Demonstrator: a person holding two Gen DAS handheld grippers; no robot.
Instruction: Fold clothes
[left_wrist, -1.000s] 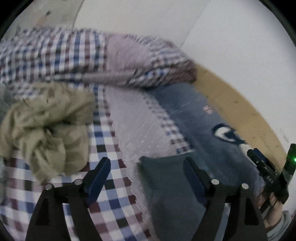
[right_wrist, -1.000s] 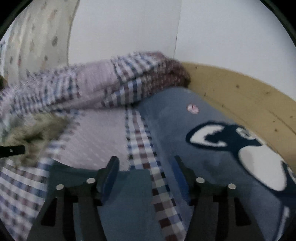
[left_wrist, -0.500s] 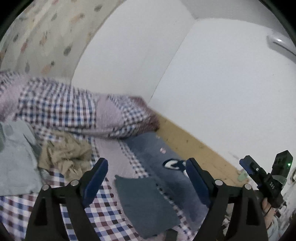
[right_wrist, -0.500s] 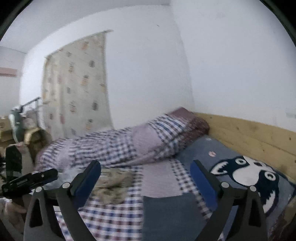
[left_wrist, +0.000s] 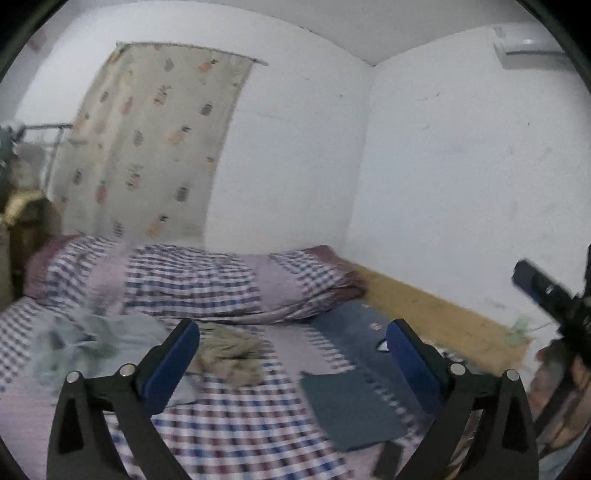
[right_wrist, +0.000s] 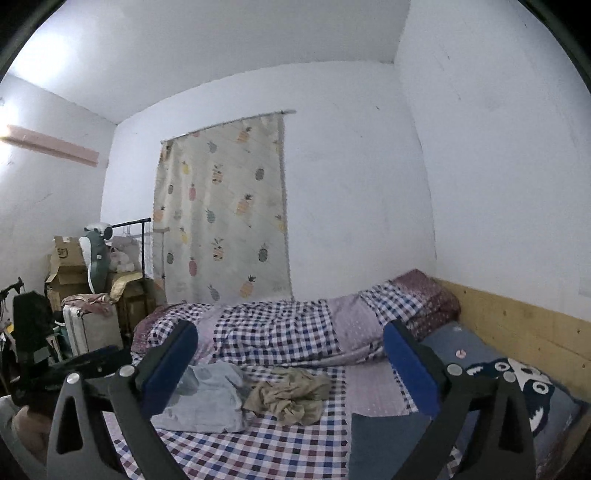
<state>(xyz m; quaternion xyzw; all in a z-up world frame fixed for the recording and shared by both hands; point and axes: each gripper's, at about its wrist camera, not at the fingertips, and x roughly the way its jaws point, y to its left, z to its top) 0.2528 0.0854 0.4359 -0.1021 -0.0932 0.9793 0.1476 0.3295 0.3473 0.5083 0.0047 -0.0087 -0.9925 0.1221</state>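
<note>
Currently we hold both grippers raised above the near edge of the bed (right_wrist: 229, 454), clear of all fabric. The left gripper (left_wrist: 293, 363) has its jaws spread wide with nothing between them; the right gripper (right_wrist: 290, 363) likewise stands spread and empty.

Three garments lie on the checked sheet:

1. A dark grey-blue folded garment (left_wrist: 351, 406) lies flat as a neat rectangle at the near right, just beside the cartoon-print pillow (right_wrist: 524, 387). It already lies as the task wants.
2. A khaki garment (right_wrist: 291, 395) lies crumpled in a heap near the middle of the bed, just in front of the rolled checked duvet (right_wrist: 295, 328).
3. A pale grey-blue garment (right_wrist: 207, 398) lies loosely bunched to the left of the khaki one, touching or nearly touching it.

Handling, as we judge it: both loose garments look light, soft and limp. They will sag and drape from any pinch point and will not keep a shape unsupported. A single pinch in the middle of a heap would likely lift a tangle. We judge the better hold to be at an edge: a hem, shoulder seam or corner, one gripper on each side, so that the cloth hangs open and can be spread flat. Seams and hems cannot be told apart in these heaps.
</note>
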